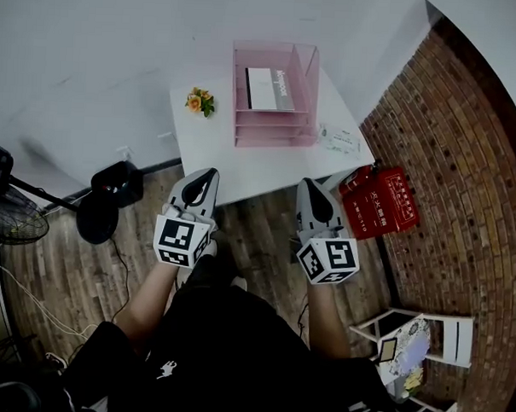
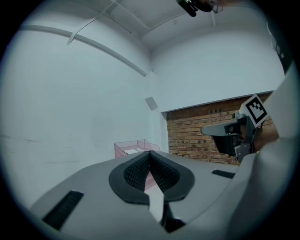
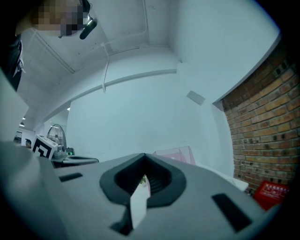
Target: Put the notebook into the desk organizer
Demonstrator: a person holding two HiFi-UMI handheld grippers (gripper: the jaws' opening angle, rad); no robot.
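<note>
Short of the white table [image 1: 211, 148], w/ left gripper [image 1: 208, 175] & right gripper [image 1: 308, 186] both pressed shut on nothing, the notebook [image 1: 270, 89] lies in the pink desk organizer's [image 1: 276, 133] top tray, where a careless reach fwd could shove the light-looking organizer.

Characters on the red box [image 1: 379, 202] and print on the notebook [image 1: 270, 89] are illegible.

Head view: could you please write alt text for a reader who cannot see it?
A person holds the left gripper and right gripper, both shut and empty, short of a white table. On it stands a pink desk organizer with a notebook in its top tray.
</note>
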